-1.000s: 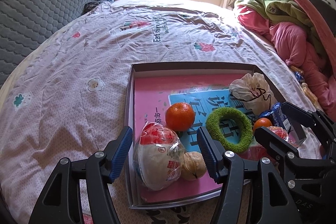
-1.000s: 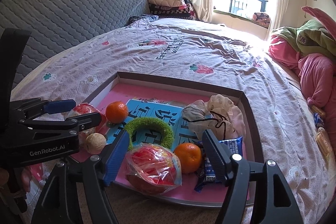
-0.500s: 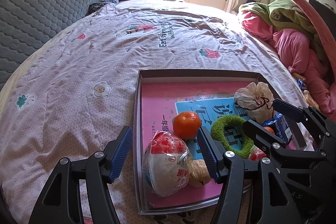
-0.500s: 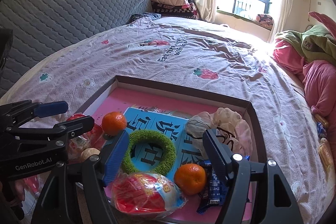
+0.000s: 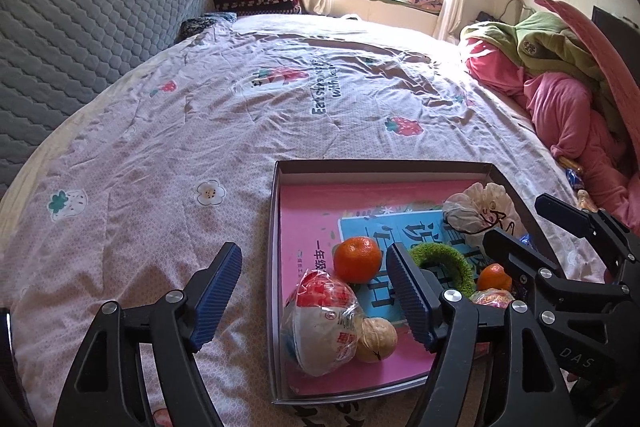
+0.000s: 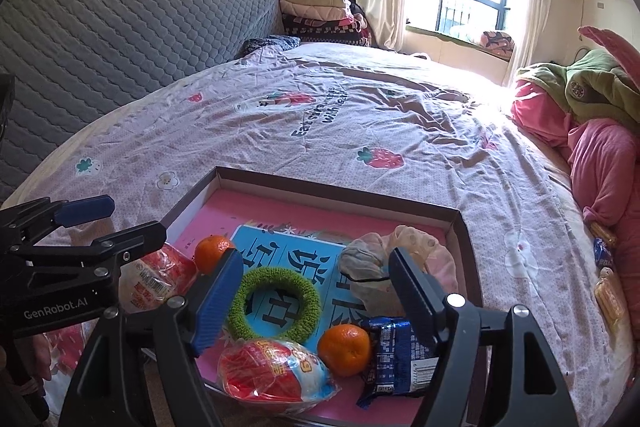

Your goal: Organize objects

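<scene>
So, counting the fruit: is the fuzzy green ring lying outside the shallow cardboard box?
No, the fuzzy green ring lies inside the shallow cardboard box, on its blue print.

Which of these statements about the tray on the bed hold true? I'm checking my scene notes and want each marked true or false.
1. Two oranges lie in the tray. True: one orange, another orange.
2. The green ring hangs from the right gripper. False: it lies flat in the tray; the jaws are open and empty.
3. The walnut touches a wrapped snack. True.
4. The left gripper clamps an orange. False: it holds nothing.
</scene>
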### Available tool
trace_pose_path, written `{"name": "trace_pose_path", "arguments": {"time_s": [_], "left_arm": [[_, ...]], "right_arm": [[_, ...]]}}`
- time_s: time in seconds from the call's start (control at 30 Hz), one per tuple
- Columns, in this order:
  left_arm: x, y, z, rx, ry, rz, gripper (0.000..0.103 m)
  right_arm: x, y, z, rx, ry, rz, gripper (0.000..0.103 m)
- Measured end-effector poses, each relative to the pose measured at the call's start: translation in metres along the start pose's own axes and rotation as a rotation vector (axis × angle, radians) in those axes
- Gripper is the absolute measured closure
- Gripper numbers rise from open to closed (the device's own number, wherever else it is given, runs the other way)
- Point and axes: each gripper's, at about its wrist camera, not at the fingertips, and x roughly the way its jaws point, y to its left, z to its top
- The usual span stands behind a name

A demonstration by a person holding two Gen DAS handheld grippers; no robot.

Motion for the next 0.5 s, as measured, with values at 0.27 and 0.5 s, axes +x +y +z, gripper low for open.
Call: {"name": "trace_pose_path", "arguments": {"time_s": [0.27,0.5], "left_arm": [[-0.024,-0.003,0.006,-0.001,-0.037,0.044,0.024],[-0.047,-0.006,0.007,0.015,-0.074,0.094,0.023]], "right_arm": [[-0.021,-0.011,0.005,0.034,-0.028,-0.002,0.02],[-0.038,-0.018,0.004,0.054,-0.037,-0.038,0.014]]}}
